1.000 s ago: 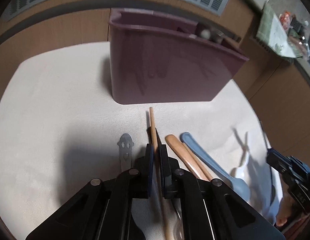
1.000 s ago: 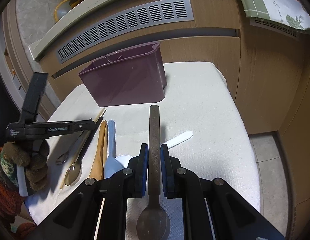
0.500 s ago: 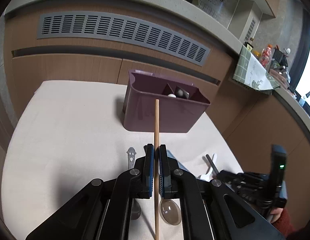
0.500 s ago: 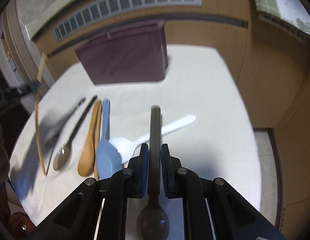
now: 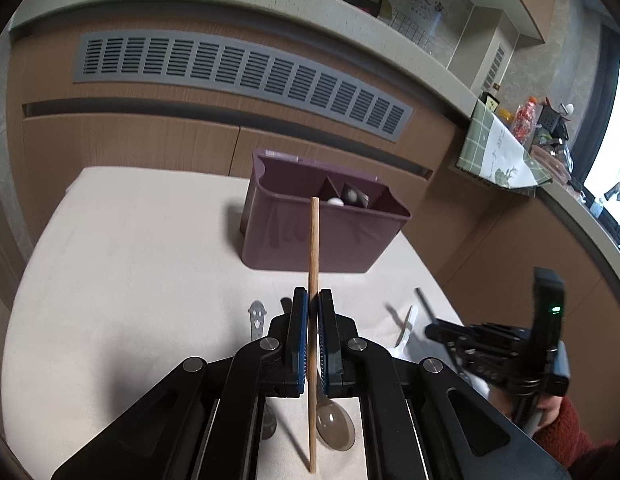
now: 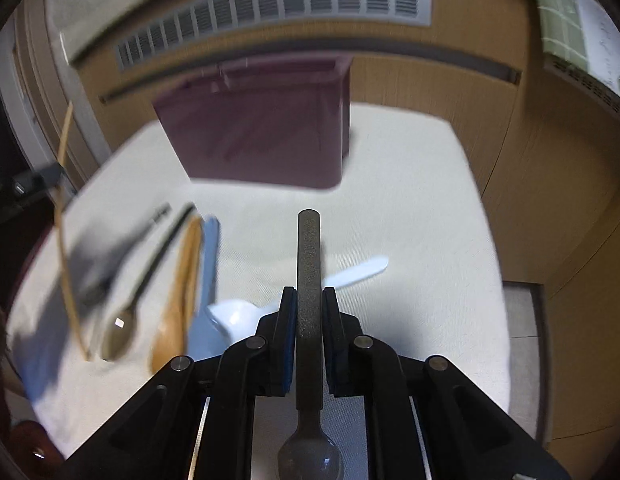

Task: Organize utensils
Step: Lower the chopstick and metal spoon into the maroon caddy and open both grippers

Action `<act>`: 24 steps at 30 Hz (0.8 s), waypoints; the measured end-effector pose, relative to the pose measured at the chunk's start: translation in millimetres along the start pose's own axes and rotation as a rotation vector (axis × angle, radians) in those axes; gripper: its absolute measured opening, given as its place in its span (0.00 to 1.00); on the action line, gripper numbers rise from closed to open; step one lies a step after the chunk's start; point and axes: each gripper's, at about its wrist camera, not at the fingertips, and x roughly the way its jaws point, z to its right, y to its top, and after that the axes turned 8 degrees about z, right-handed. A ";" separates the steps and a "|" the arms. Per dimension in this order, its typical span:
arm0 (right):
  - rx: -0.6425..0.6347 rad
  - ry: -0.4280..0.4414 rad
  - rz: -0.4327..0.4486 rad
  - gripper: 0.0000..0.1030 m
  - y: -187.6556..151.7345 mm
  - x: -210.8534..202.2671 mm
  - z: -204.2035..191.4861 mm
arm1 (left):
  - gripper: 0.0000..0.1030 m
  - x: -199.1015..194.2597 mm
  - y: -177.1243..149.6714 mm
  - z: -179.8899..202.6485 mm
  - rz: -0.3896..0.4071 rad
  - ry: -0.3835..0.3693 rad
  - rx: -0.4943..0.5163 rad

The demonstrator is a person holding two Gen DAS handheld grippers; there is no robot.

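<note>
My left gripper [image 5: 313,312] is shut on a thin wooden chopstick [image 5: 314,248], held lifted over the white cloth, its far end pointing toward the purple utensil caddy [image 5: 350,240]. The caddy has dividers, with something white in a middle compartment. My right gripper [image 6: 309,308] has a dark grey spoon [image 6: 309,248] between its pads, handle forward and bowl toward the camera; the jaws are closing on the handle. The caddy [image 6: 262,140] stands beyond it, blurred. The chopstick [image 6: 66,240] also shows at that view's left.
On the white cloth [image 6: 410,220] lie a wooden spoon [image 6: 182,280], a blue spoon [image 6: 208,264], a white spoon [image 6: 350,276] and a long dark spoon [image 6: 150,268]. A metal handle with a smiley face [image 5: 257,318] lies by my left fingers. Wooden cabinets stand behind and to the right.
The left gripper has lifted the chopstick off the cloth and pulled back from the caddy, then held still. The right gripper shifted slightly with the dark spoon; its view is now blurred.
</note>
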 end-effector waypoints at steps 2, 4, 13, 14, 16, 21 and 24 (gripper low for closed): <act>0.009 -0.013 0.046 0.10 7.9 -13.5 1.2 | 0.05 -4.6 4.6 3.6 0.023 0.001 0.006; 0.008 -0.024 0.091 0.10 16.9 -26.9 0.9 | 0.05 -9.5 9.7 9.2 0.049 0.003 0.021; -0.011 -0.013 0.546 0.10 156.1 -107.0 -15.9 | 0.05 -49.9 124.6 50.7 0.346 -0.034 0.101; 0.010 0.011 0.581 0.10 172.3 -105.7 -15.8 | 0.05 -49.2 142.1 55.4 0.391 -0.022 0.104; 0.049 0.071 0.621 0.10 192.1 -98.6 -12.1 | 0.05 -44.5 160.6 54.6 0.439 -0.013 0.085; 0.118 0.188 0.669 0.10 203.0 -55.5 -2.0 | 0.05 -9.6 180.4 39.5 0.456 0.030 0.048; 0.092 0.132 0.654 0.10 198.7 -31.0 -13.6 | 0.05 13.4 174.0 30.0 0.444 0.056 0.048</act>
